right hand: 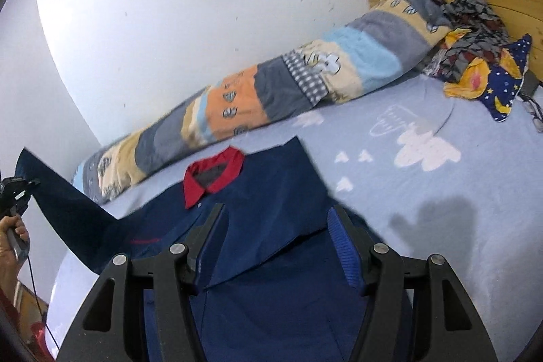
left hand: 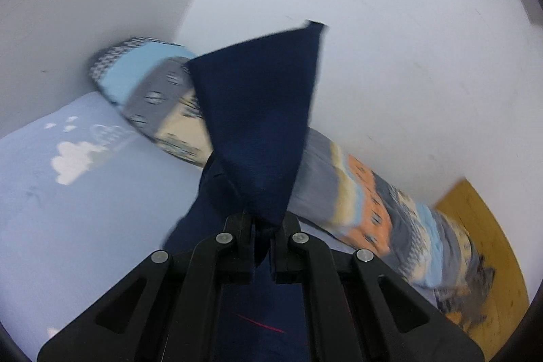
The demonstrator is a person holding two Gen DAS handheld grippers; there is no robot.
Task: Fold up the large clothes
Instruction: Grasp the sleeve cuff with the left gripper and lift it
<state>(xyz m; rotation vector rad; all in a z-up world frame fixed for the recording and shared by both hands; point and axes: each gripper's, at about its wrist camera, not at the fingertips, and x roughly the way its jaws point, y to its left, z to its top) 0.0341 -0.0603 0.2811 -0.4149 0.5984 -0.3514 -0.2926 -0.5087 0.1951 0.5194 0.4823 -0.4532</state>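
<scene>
We are at the sleeve fold. The shirt (right hand: 258, 212), navy with a red collar (right hand: 213, 175), lies flat on the bed (right hand: 441, 226), collar toward the rolled quilt (right hand: 305, 80) along the wall. Our left gripper (left hand: 263, 228) is clenched on one sleeve (left hand: 261, 124), whose cloth stands up in a peak above the jaws; from the right wrist view that sleeve rises clear of the bed at the shirt's left edge. Our right gripper (right hand: 275, 246) hangs over the shirt's body with its jaws spread and nothing pinched; the other sleeve already lies folded across the chest. Next, we judge, the raised sleeve needs carrying inward across the body, laid down smooth before the left jaws release. The lifted cloth may drag the body askew.
</scene>
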